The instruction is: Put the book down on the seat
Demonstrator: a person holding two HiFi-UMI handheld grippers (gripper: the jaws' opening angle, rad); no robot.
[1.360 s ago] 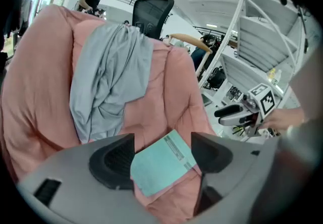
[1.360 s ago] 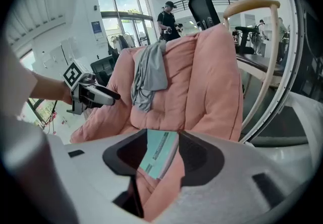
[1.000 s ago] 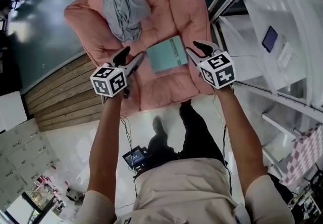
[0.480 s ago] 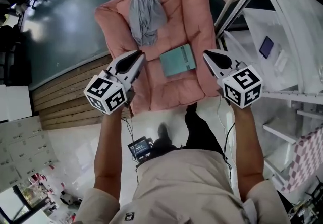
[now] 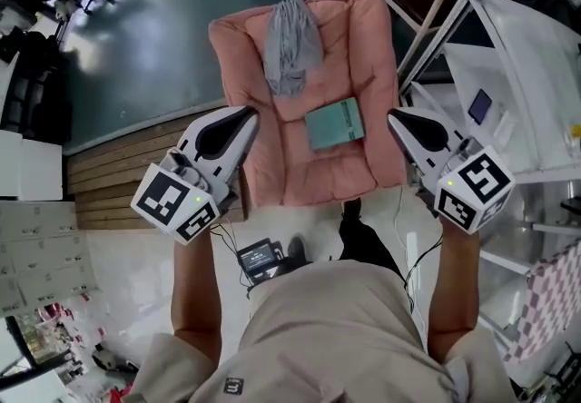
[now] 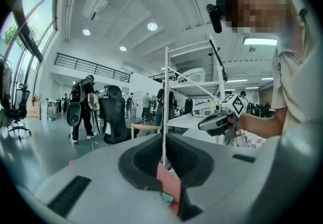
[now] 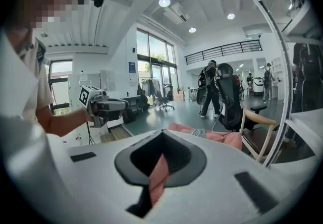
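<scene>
Jaws of the left gripper (image 5: 246,114) are pressed together with nothing between them; only a sliver of pink shows past the closed tips in the left gripper view. This gripper hangs over the left edge of the pink padded fabric armchair seat (image 5: 309,176), touching nothing.

The thin teal rectangular book (image 5: 334,122) lies flat on the seat cushion, right of centre, just below the crumpled grey cloth (image 5: 292,45) draped down the backrest. It lies between the two grippers and apart from both, so the placing looks complete.

The right gripper (image 5: 396,116) mirrors the left one at the seat's right edge, its jaws likewise together and empty.

Handling, as a judgement: the book looks light and slim, stiff enough flat but liable to flex if gripped at one corner, with a smooth cover that may slip. The surest hold is probably across its thickness at the middle of each long side. The soft cushion should yield enough to let a jaw slide beneath.

Surroundings: glossy dark green floor (image 5: 154,38) at left, a pale wooden plank strip (image 5: 104,174) beside the chair, white metal shelving (image 5: 508,47) at right. The gripper views show a high white hall with large windows and people standing.
</scene>
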